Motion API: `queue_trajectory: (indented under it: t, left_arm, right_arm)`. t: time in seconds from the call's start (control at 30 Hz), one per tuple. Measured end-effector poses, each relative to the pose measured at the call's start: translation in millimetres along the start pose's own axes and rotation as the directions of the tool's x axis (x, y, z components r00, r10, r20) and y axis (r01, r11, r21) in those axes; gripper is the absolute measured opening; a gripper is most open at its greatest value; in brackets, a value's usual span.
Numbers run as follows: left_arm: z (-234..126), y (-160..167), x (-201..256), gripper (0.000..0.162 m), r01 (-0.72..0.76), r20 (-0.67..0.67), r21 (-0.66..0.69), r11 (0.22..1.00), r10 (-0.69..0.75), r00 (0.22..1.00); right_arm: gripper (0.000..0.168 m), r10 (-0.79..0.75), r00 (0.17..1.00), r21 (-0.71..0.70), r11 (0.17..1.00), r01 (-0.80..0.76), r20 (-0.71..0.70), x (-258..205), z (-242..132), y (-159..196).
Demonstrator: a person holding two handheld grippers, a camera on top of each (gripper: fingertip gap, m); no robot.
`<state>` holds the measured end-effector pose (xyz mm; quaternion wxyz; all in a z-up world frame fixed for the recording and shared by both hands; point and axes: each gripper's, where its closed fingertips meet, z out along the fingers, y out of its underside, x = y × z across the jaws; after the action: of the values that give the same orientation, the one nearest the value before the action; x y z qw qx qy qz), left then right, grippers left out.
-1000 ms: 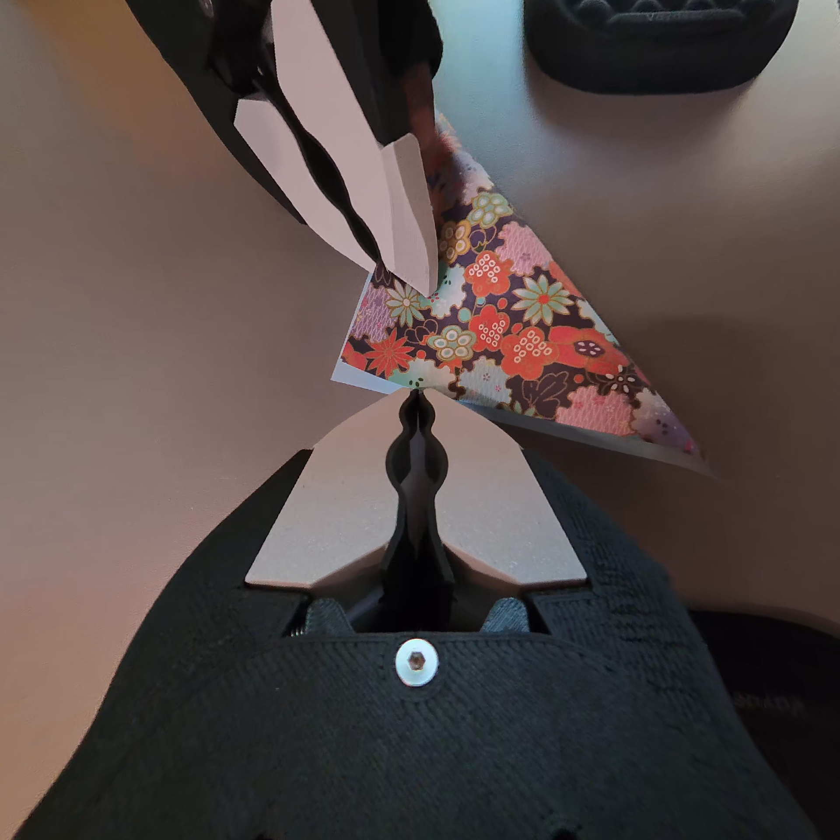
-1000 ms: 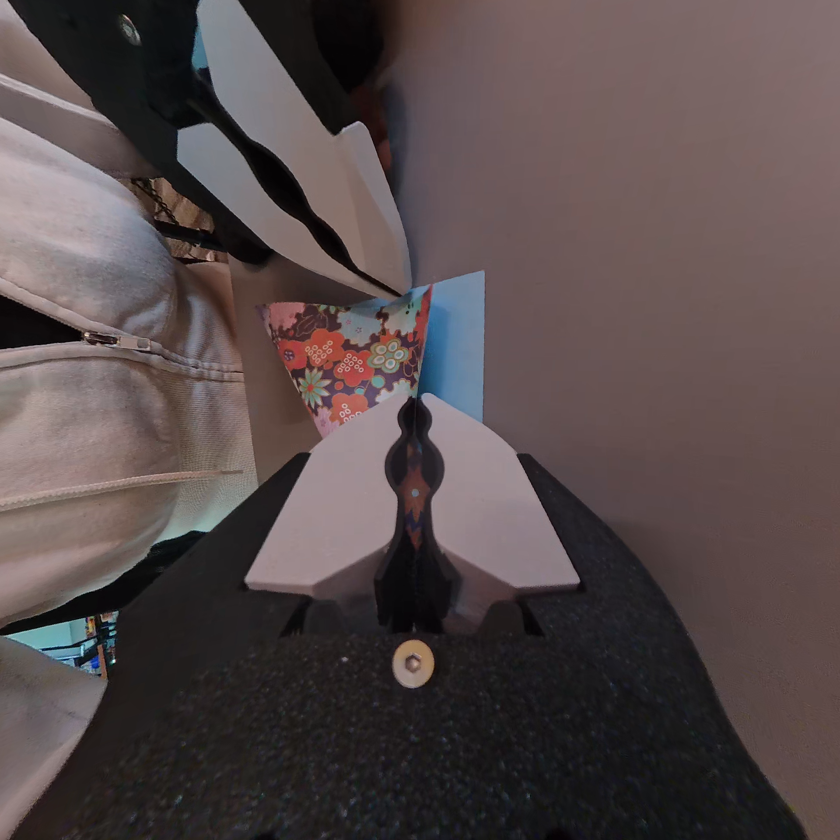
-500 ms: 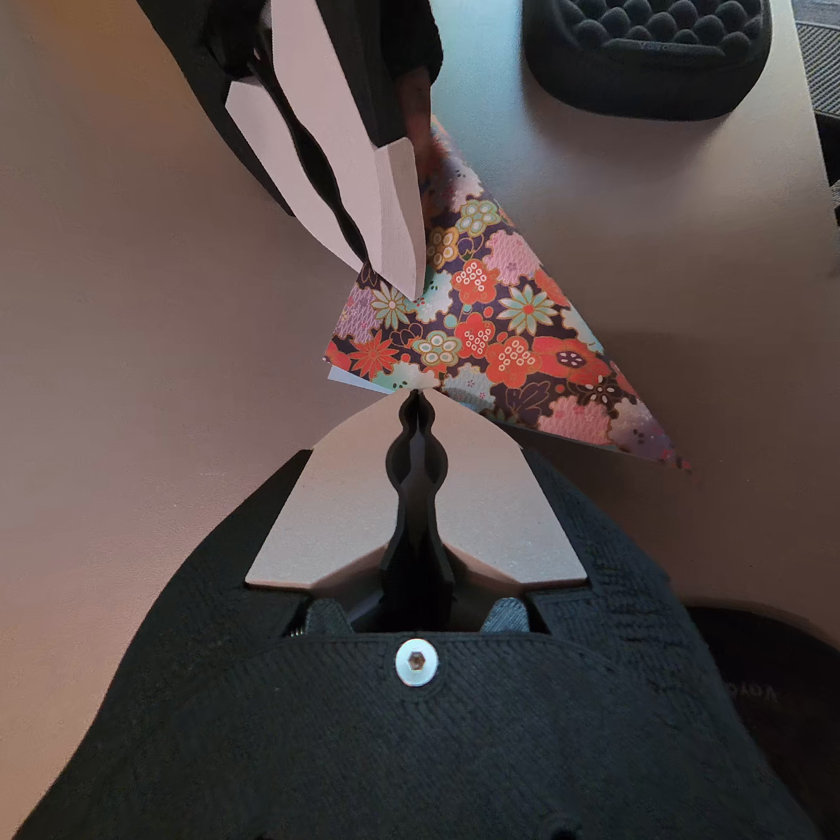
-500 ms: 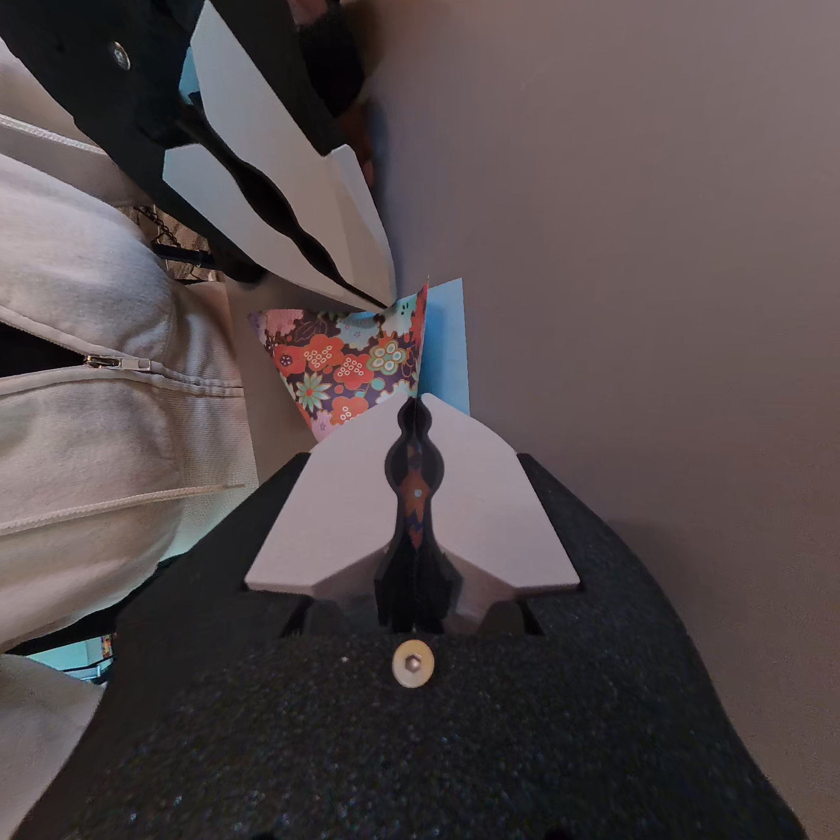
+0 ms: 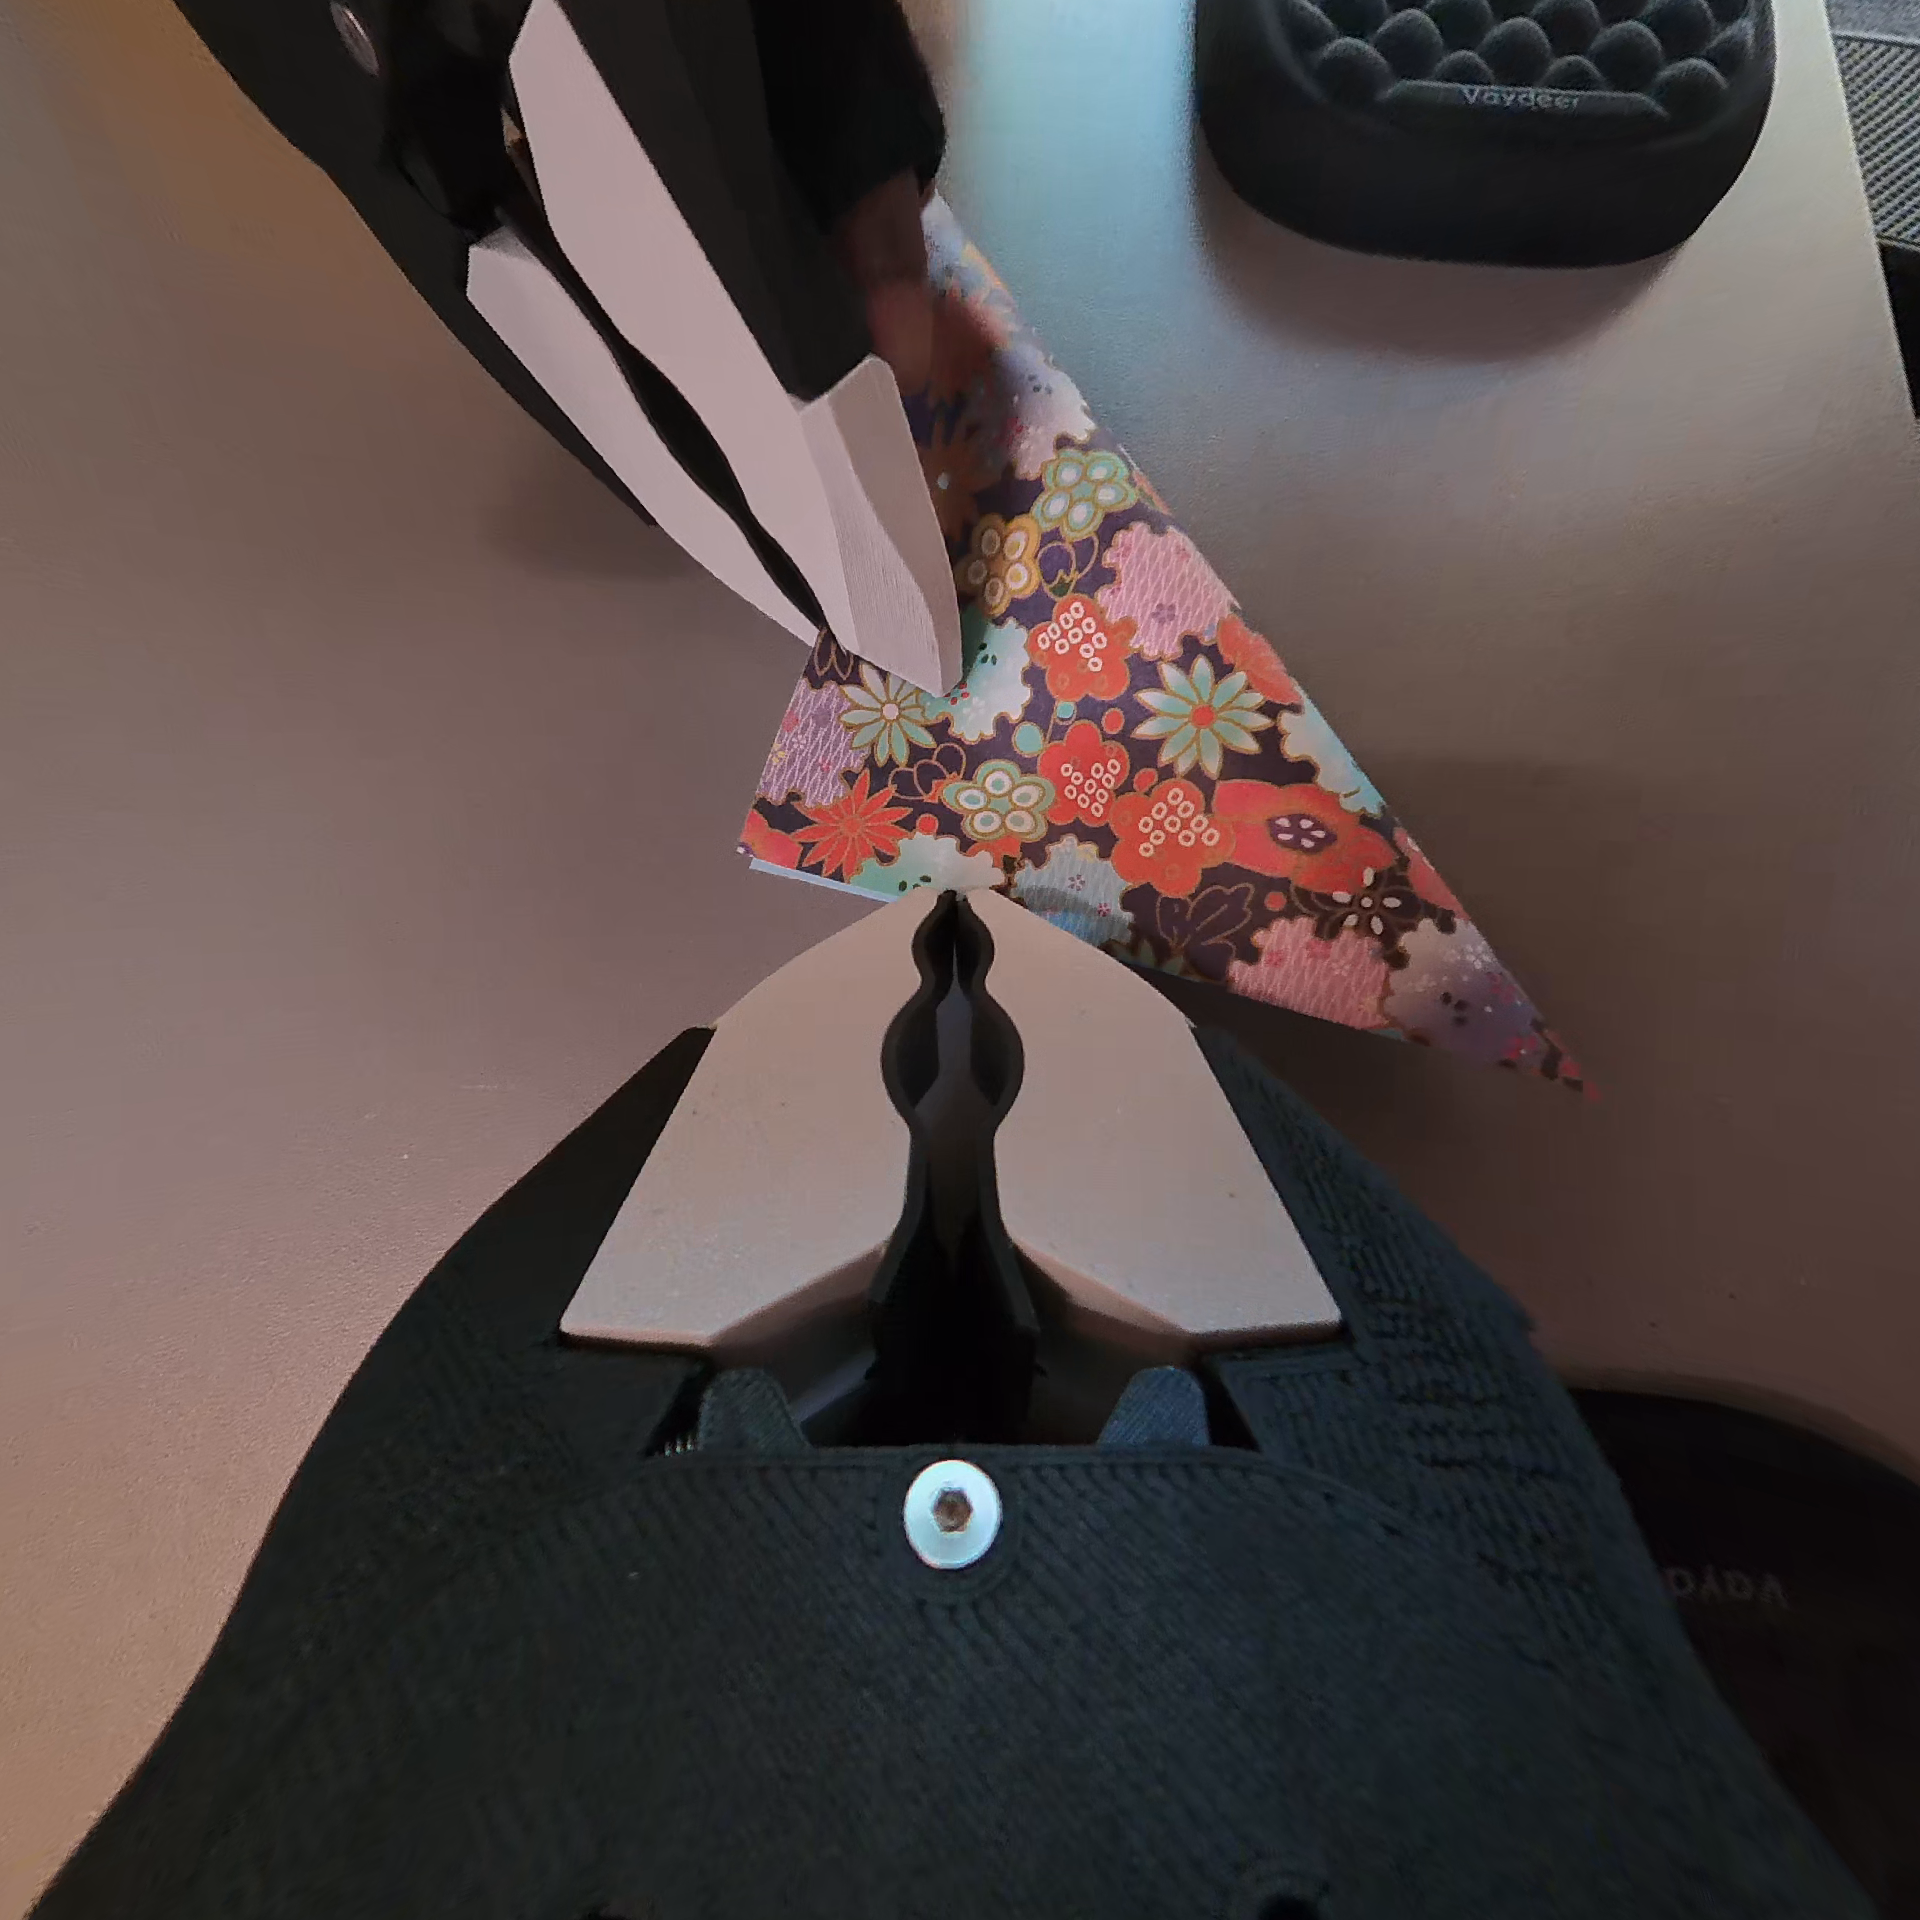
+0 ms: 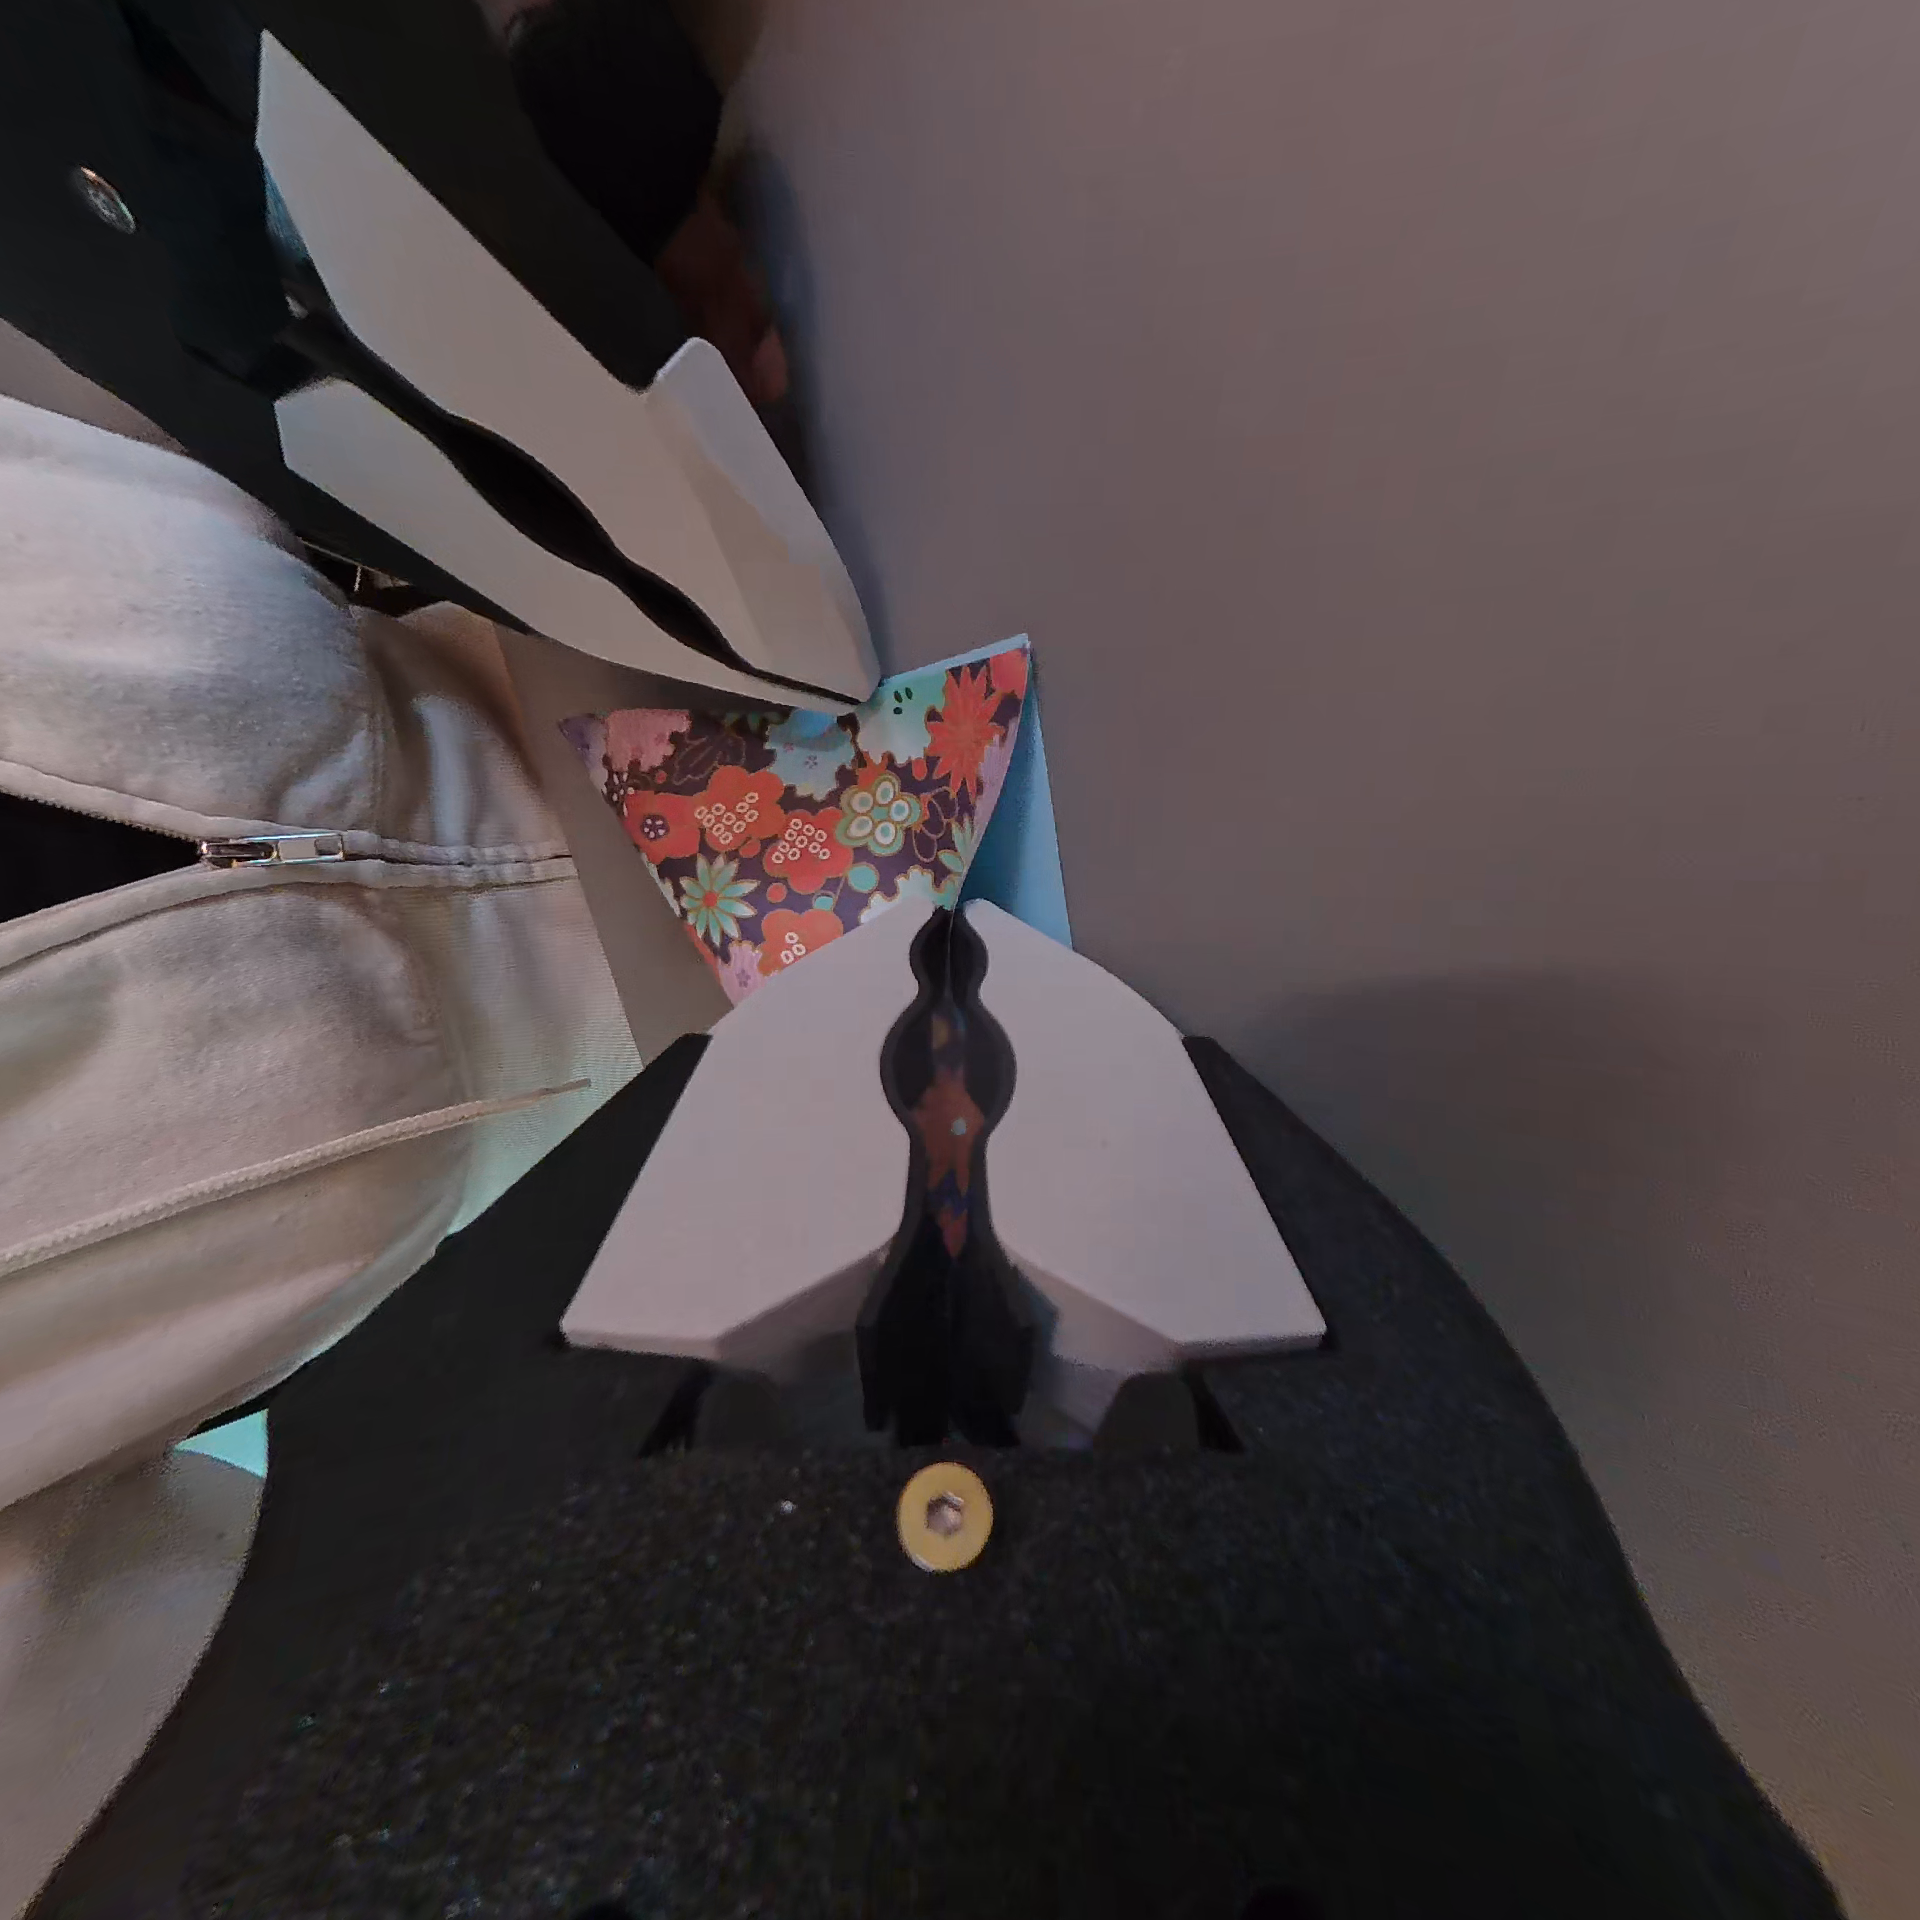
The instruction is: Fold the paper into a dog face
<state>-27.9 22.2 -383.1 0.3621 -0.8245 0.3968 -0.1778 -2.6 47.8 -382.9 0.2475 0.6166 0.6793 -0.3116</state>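
We see a plain beige table [image 5: 312,831] filling most of the left wrist view. At its far right edge lies a black cushioned pad [image 5: 1486,135] with a bumpy top. In the right wrist view, a pale zipped jacket [image 6: 208,935] of the person occupies the left side.

The paper [image 5: 1122,769], floral-patterned on one face and pale blue on the other, is folded into a triangle and held clear above the table between both tools. Its long point extends to the near right in the left wrist view.

The left gripper [image 5: 953,899] has its jaws pressed together on the paper's near edge, close to the left corner. The right gripper [image 5: 894,665] enters from the far left, its jaws likewise clamped on the paper's upper left edge.

In the right wrist view, the right gripper [image 6: 951,914] pinches the paper [image 6: 810,821] along the fold, with patterned paper visible between the fingers; the left gripper [image 6: 862,691] grips the adjoining edge.
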Motion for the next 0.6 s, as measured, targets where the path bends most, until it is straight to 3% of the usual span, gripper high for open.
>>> queue_trajectory:
  t: [0.6]
  left_arm:
    - [-2.8,2.3,-4.9,0.0,-0.039,0.064,-0.001,0.999,0.039,0.997]
  right_arm:
    - [0.0,-0.03,0.996,-0.064,0.998,0.025,-0.084,0.0,1.3,-2.1]
